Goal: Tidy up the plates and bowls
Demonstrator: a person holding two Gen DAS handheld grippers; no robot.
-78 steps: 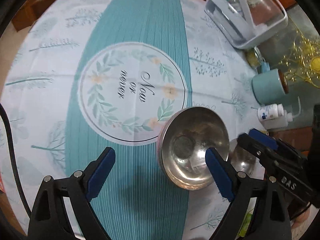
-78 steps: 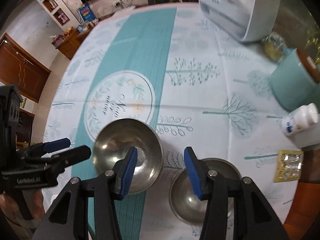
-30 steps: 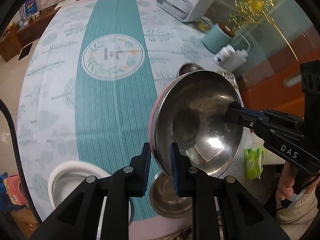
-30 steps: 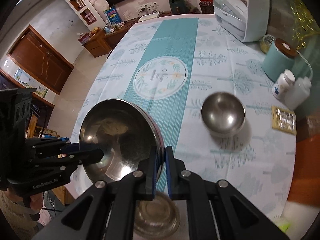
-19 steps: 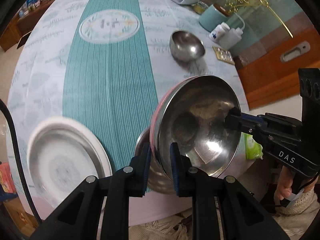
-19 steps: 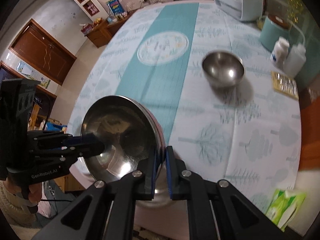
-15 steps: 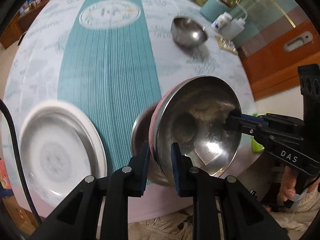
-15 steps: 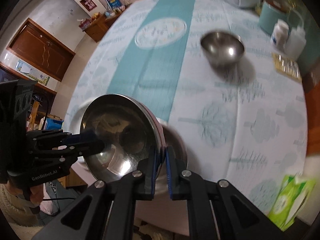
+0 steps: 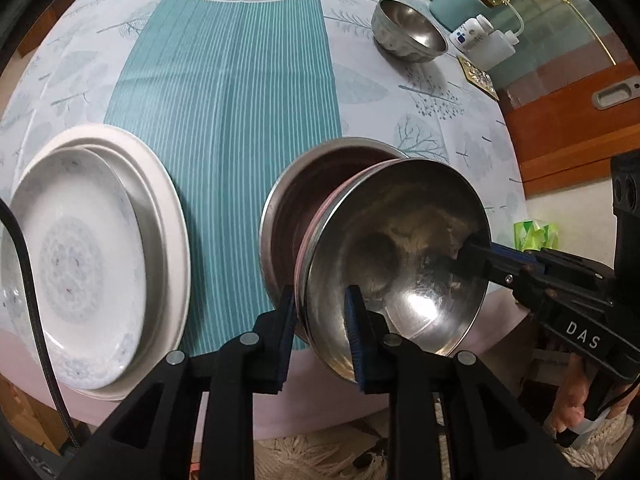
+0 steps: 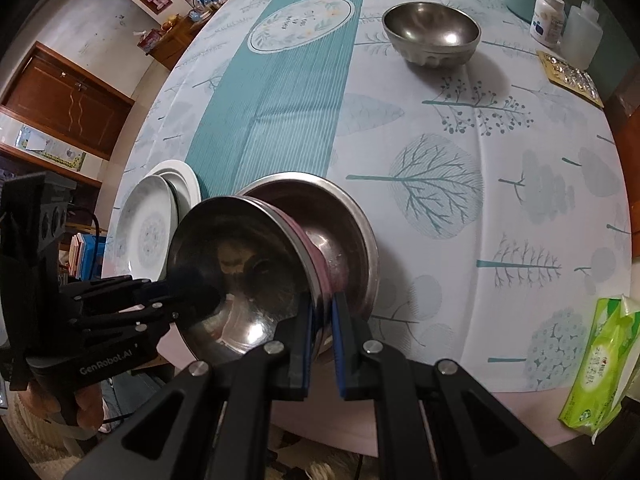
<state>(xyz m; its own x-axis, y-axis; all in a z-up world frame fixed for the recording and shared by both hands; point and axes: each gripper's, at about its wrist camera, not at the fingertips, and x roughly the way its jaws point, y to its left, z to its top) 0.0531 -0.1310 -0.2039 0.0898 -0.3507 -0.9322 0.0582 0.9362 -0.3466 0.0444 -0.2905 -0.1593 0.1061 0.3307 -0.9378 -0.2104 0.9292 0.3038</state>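
1. Both grippers pinch one shiny round steel bowl point(image 9: 396, 264) by its rim: our left gripper point(image 9: 320, 328) grips the near-left edge, our right gripper point(image 10: 320, 328) the opposite edge.
2. We hold that bowl tilted, its base partly inside a second steel bowl with a reddish-looking inner wall point(image 9: 296, 196), which sits near the bench edge on the teal-striped, tree-printed tablecloth point(image 9: 224, 80).
3. Just beside it to our left lies a stack of white round plates point(image 9: 80, 256).
4. Well apart, farther across the bench, stands a smaller steel bowl point(image 10: 432, 36), near a white pill bottle point(image 10: 548, 12).
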